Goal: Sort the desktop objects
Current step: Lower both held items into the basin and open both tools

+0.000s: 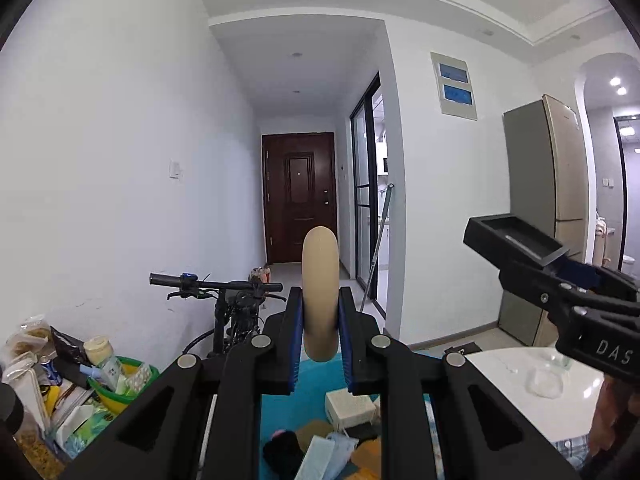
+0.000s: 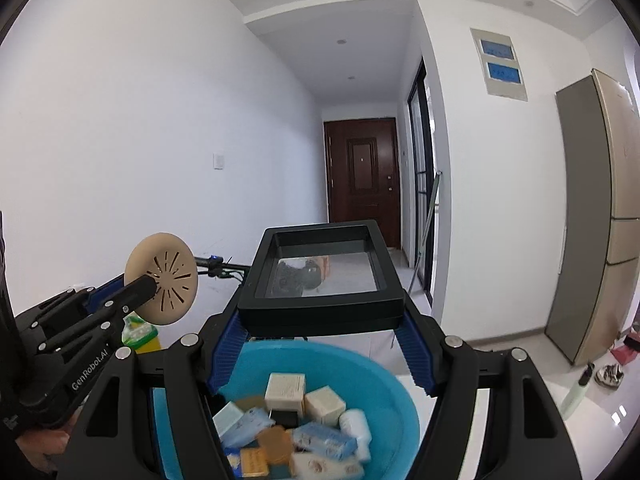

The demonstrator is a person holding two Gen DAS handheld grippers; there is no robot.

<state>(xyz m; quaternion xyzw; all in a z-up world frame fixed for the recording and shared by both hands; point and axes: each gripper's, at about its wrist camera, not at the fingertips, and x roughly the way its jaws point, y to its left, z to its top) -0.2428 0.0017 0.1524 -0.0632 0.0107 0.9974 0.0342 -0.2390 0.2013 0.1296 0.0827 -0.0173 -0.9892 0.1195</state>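
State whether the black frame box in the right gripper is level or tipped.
Roughly level. The black frame box sits flat between the right gripper pads, its clear panel facing up, above the blue basin.

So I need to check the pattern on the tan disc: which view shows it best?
The right wrist view: the tan disc faces the camera there, showing its slots, held in the left gripper. The left wrist view shows the disc only edge-on.

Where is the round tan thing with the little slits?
The round tan slotted disc is pinched in the left claw, held in the air left of the black rectangular tray, above the blue plastic basin.
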